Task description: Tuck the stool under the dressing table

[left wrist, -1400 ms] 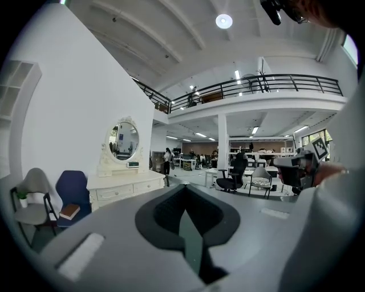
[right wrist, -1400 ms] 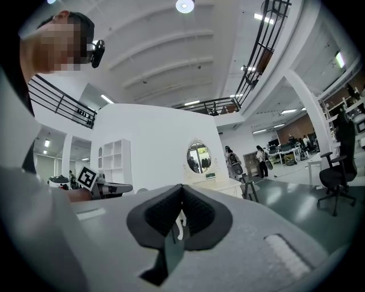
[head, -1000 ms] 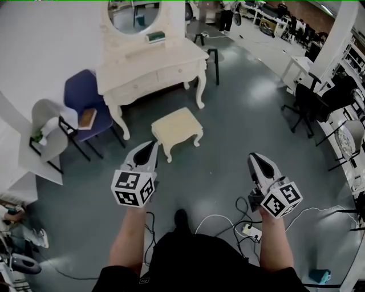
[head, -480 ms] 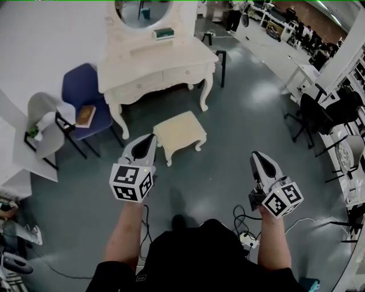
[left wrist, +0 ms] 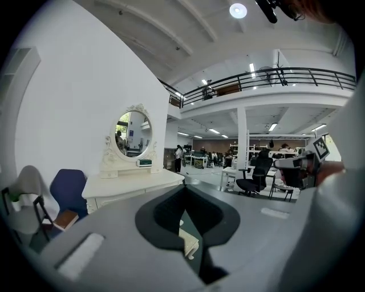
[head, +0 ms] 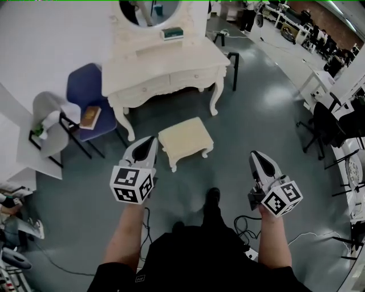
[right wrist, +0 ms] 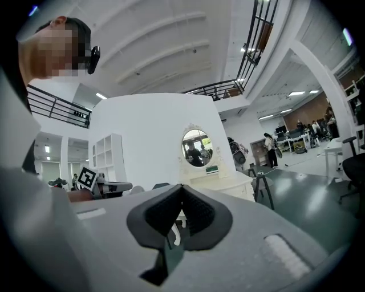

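A small cream stool (head: 185,140) stands on the grey floor in front of the white dressing table (head: 165,65), out from under it. The table carries an oval mirror (head: 149,10) and a small green box (head: 171,33). My left gripper (head: 149,140) hangs shut and empty just left of the stool's near corner. My right gripper (head: 255,156) is shut and empty too, about a stool's width to the right of the stool. In the left gripper view the dressing table (left wrist: 132,183) lies ahead and a bit of the stool (left wrist: 189,242) shows between the jaws.
A blue chair (head: 86,105) with a book (head: 89,117) and a grey chair (head: 47,126) stand left of the table. A black stool (head: 228,61) is at its right end, office chairs (head: 328,122) farther right. Cables (head: 244,222) lie by the person's feet (head: 211,199).
The person has stepped forward toward the stool. Both grippers came closer to it, staying shut. The left one now sits beside the stool's near left corner.
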Motion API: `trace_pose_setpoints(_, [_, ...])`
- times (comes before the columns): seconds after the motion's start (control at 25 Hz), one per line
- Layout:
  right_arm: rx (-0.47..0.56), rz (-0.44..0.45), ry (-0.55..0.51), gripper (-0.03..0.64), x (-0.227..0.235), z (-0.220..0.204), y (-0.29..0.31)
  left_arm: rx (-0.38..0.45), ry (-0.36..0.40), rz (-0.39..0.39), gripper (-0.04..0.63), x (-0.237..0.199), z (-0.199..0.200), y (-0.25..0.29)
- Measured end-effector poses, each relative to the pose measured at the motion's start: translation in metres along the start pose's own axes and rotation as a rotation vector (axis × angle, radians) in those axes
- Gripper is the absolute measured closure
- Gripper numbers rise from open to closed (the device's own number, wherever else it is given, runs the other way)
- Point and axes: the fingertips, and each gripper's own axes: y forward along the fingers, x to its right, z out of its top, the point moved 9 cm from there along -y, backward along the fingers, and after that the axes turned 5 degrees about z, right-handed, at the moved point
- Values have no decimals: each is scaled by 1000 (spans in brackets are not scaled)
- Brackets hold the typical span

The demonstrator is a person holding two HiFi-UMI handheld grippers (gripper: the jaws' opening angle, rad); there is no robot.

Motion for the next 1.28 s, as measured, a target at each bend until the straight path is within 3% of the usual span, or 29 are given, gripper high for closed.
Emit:
trace_pose_setpoints(0.32, [-26, 136, 5, 611, 117, 33, 82, -6, -38, 108, 577, 15, 20, 96])
trace_pose_setpoints(0.6, [-64, 239, 21, 612, 187, 48, 134, -31, -57, 193, 577, 32, 30, 149])
trace_pose_setpoints(0.92, [-179, 338, 46, 612, 191, 24, 178, -76, -111, 236, 577, 24, 11, 166])
trace_pose_setpoints(1.28, [-260, 351, 33, 611, 164, 15, 222, -77, -174, 233, 577, -18, -11, 168])
